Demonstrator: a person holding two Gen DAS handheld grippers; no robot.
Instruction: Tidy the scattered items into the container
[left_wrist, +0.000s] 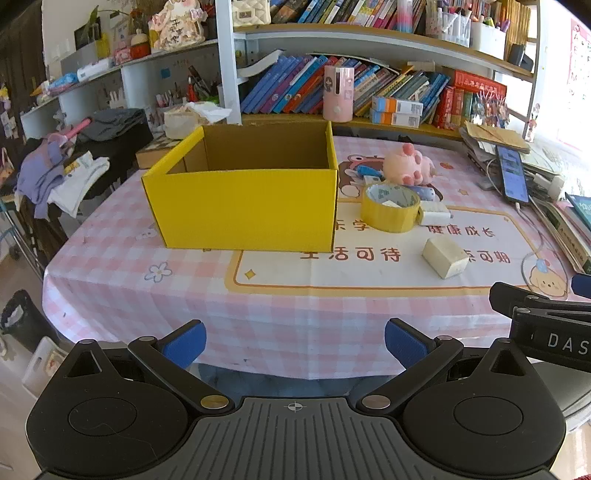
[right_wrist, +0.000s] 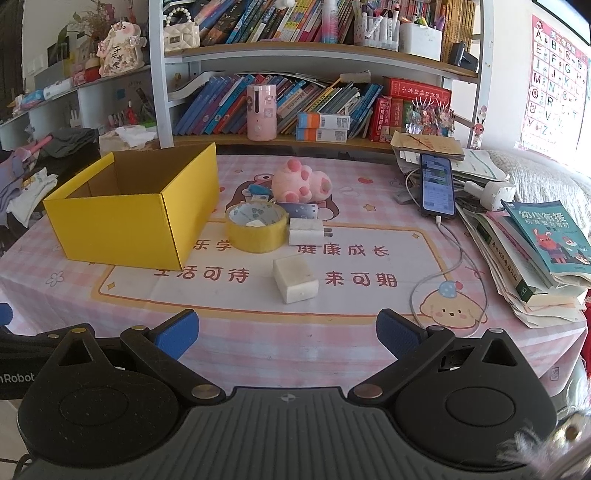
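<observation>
From your left wrist, the left gripper (left_wrist: 294, 345) stands spread wide with nothing between its blue pads, over the near edge of the table (left_wrist: 258, 317). One yellow cardboard box (left_wrist: 242, 206), open-topped with a plain brown inside, sits ahead and slightly left. Ahead to the right lie one yellow tape roll (left_wrist: 390, 213), a white charger (left_wrist: 436, 215) touching it, a pink plush toy (left_wrist: 408, 164) beyond, and one cream block (left_wrist: 445, 257) nearest you. Only this view catches your other gripper's black arm at far right.

From your right wrist, the right gripper (right_wrist: 287, 334) is likewise wide apart and empty. The box (right_wrist: 122, 229) is ahead-left, the block (right_wrist: 295, 279) straight ahead, the tape roll (right_wrist: 256, 230) and charger (right_wrist: 306, 232) just past it, the soft plush (right_wrist: 301, 182) farther. Only here you see the whole phone (right_wrist: 437, 188) on its cable and a stack of books (right_wrist: 535, 254) ahead-right.
</observation>
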